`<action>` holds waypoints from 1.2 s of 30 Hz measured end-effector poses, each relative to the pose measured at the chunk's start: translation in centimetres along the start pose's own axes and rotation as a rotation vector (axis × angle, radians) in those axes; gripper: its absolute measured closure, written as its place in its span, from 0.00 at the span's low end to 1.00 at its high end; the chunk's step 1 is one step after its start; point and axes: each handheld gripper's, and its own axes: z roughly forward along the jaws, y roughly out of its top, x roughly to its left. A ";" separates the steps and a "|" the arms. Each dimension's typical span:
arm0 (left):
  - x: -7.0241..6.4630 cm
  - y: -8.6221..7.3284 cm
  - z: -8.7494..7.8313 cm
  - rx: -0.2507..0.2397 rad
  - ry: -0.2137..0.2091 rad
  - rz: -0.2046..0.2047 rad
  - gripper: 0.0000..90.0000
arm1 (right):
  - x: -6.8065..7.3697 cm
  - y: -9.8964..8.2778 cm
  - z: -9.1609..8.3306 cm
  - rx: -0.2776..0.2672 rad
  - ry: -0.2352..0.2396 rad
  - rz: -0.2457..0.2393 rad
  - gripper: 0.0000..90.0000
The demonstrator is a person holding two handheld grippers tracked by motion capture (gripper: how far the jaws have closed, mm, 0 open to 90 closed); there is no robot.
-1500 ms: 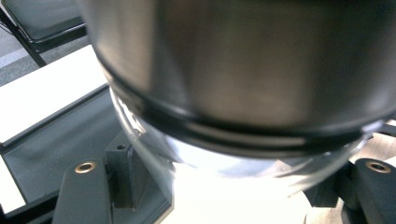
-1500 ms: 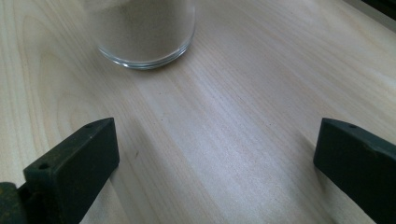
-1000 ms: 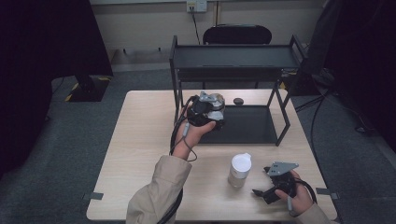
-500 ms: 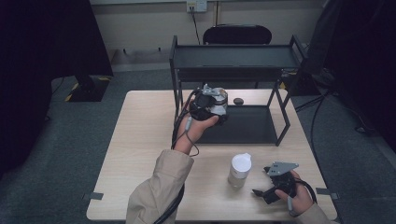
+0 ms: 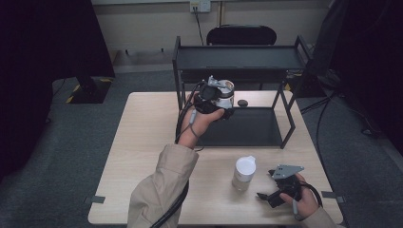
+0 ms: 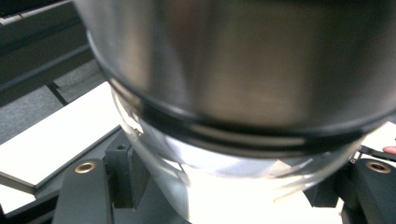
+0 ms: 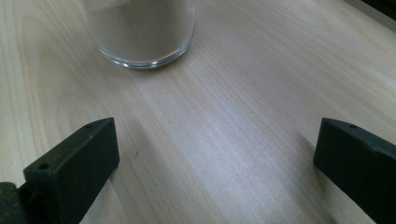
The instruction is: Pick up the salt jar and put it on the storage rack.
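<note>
While the left gripper holds a steel-lidded jar clamped above the rack's lower shelf (placement remains), the right gripper rests, jaws apart.

A light wooden table was seen on grey carpet. A black two-tier rack stood at its far edge. A small dark object lay on the table under the rack. A black chair was placed behind.

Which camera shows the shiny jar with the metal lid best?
The high view: the whole jar shows, clamped in the left gripper above the rack's lower shelf. The left gripper view gives a blurred close-up of its lid and glass.
</note>
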 end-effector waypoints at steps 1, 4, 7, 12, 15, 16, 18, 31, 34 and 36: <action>0.0 0.1 -0.1 -0.003 0.003 -0.002 0.34 | 0.0 0.0 0.0 0.000 0.000 0.000 0.00; 0.1 0.5 -0.2 -0.011 -0.003 -0.004 0.34 | 0.0 0.0 0.0 0.000 0.000 0.000 0.00; 0.1 1.1 -0.3 -0.012 -0.005 -0.002 0.34 | 0.0 0.0 0.0 0.000 0.000 0.000 0.00; 0.2 1.5 -0.4 -0.016 -0.010 -0.005 0.34 | 0.0 0.0 0.0 0.000 0.000 0.000 0.00; 0.2 2.0 -0.4 -0.011 -0.007 -0.004 0.34 | 0.0 0.0 0.0 0.000 0.000 0.000 0.00; 0.1 2.2 -0.4 -0.010 -0.007 -0.002 0.34 | 0.0 0.0 0.0 0.000 0.000 0.000 0.00; 0.1 2.5 -0.6 -0.015 -0.006 0.000 0.34 | 0.0 0.0 0.0 0.000 0.000 0.000 0.00; 0.2 4.4 -1.8 -0.027 -0.005 0.008 0.34 | 0.0 0.0 0.0 0.000 0.000 0.000 0.00; 0.2 4.9 -2.1 -0.026 -0.001 0.009 0.34 | 0.0 0.0 0.0 0.000 0.000 0.000 0.00; 0.2 5.0 -2.2 -0.026 0.001 0.012 0.34 | 0.0 0.0 0.0 0.000 0.000 0.000 0.00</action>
